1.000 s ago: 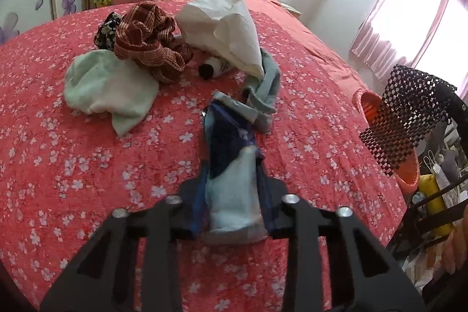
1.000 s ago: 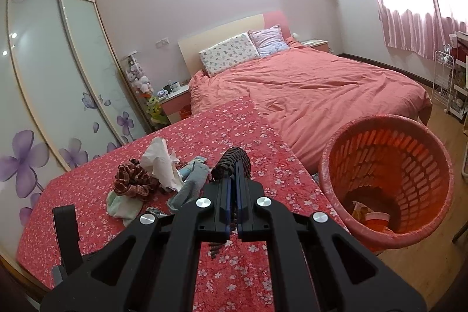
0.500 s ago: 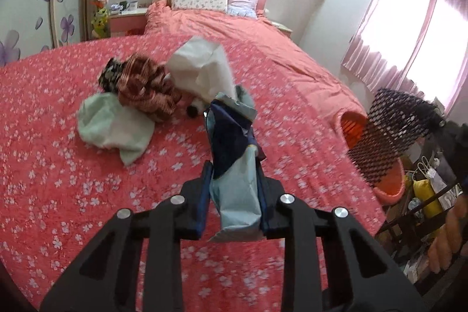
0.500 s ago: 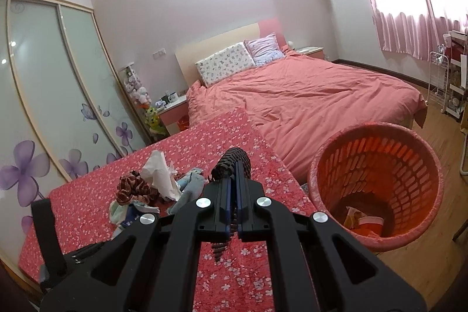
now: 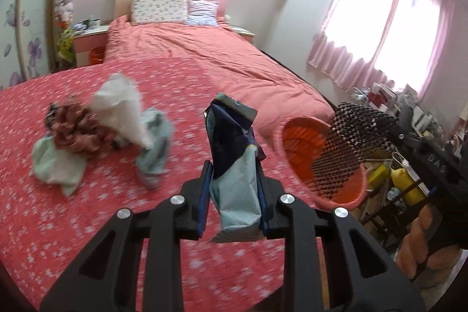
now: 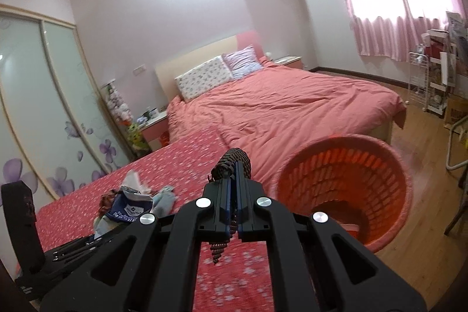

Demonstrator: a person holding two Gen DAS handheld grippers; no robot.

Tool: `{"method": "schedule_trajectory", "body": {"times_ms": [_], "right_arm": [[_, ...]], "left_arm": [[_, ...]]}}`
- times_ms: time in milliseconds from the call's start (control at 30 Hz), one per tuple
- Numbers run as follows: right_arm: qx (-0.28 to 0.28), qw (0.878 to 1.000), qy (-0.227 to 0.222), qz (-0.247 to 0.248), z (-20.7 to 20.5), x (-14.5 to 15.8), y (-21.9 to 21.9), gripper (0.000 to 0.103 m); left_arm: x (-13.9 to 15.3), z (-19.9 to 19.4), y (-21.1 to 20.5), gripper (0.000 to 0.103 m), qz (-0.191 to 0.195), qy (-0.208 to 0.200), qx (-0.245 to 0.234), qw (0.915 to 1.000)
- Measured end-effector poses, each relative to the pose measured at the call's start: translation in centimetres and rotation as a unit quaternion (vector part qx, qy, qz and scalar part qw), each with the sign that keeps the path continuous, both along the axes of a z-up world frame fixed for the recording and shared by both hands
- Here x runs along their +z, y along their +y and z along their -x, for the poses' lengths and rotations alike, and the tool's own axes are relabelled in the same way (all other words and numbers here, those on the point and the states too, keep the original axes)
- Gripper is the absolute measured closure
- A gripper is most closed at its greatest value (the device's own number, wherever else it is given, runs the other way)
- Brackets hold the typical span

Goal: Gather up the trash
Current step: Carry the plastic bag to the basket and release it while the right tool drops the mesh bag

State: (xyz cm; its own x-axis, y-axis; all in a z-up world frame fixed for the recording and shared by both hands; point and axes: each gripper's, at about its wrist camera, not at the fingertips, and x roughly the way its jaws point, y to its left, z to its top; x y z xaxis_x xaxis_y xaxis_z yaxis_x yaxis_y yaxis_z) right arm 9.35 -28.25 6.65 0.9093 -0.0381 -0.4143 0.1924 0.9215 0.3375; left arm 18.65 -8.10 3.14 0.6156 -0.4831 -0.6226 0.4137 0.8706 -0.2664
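Pink bed [image 6: 292, 107] fills mid-frame in the right wrist view; the red floral spread [image 5: 73, 209] takes the lower left of both views. Orange basket [image 6: 345, 189] sits lower right on the wood floor, just beside the spread's edge. Pile of crumpled cloths and paper [image 5: 99, 133] lies left of centre on the spread. Left gripper [image 5: 234, 195] is clamped on a blue-and-pale snack bag [image 5: 234, 165], held upright at centre frame. Right gripper [image 6: 234, 212] is pinched tight on a strip of black mesh [image 6: 234, 163], centre frame, left of the basket.
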Motion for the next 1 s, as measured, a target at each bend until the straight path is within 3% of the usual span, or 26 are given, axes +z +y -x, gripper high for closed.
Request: {"method": "schedule_trajectory", "body": {"times_ms": [500, 867, 1000], "right_arm": [[-0.095, 0.995, 0.026, 0.009, -0.5, -0.9, -8.0, 0.1], [-0.121, 0.991, 0.059, 0.007, -1.3, -2.3, -10.6, 0.1], [-0.124, 0.988, 0.093, 0.0, -2.1, -2.4, -11.1, 0.1]], "left_arm": [[0.4, -1.5, -13.1, 0.076, 0.008, 0.005, -0.111, 0.9937], [-2.1, -3.3, -19.1, 0.075, -0.003, 0.025, -0.143, 0.9894], [-2.9, -3.9, -20.2, 0.074, -0.006, 0.033, -0.142, 0.9893]]}}
